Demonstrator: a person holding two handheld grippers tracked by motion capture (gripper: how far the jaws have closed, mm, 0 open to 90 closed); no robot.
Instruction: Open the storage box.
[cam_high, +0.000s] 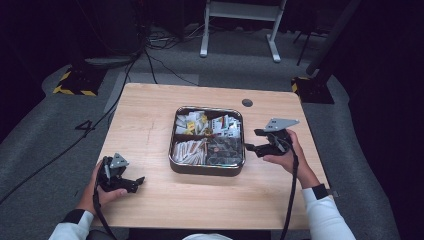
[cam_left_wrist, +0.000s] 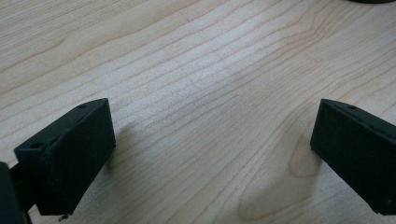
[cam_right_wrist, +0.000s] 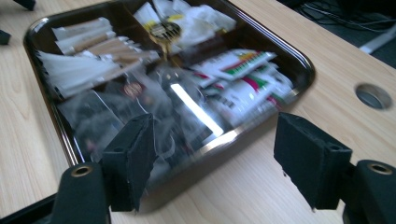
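A dark metal tray (cam_high: 206, 170) with four compartments sits in the middle of the wooden table (cam_high: 150, 115). It holds several white and yellow packets (cam_high: 192, 121), red-and-green printed sachets (cam_right_wrist: 243, 84), paper-wrapped sticks (cam_right_wrist: 88, 46) and dark clear-wrapped packets (cam_high: 225, 149). My right gripper (cam_high: 252, 140) hovers just right of the tray, pointing at it, open with nothing between its jaws; in the right gripper view (cam_right_wrist: 212, 154) the tray's near rim (cam_right_wrist: 224, 140) lies beyond them. My left gripper (cam_high: 137, 182) rests at the table's near left, open (cam_left_wrist: 212, 154) over bare wood.
A round cable hole (cam_high: 247, 103) sits in the table beyond the tray's right corner. Cables (cam_high: 150, 50) and a white stand's legs (cam_high: 240, 30) lie on the grey floor behind the table. Black-and-yellow striped bases (cam_high: 75, 85) flank the far corners.
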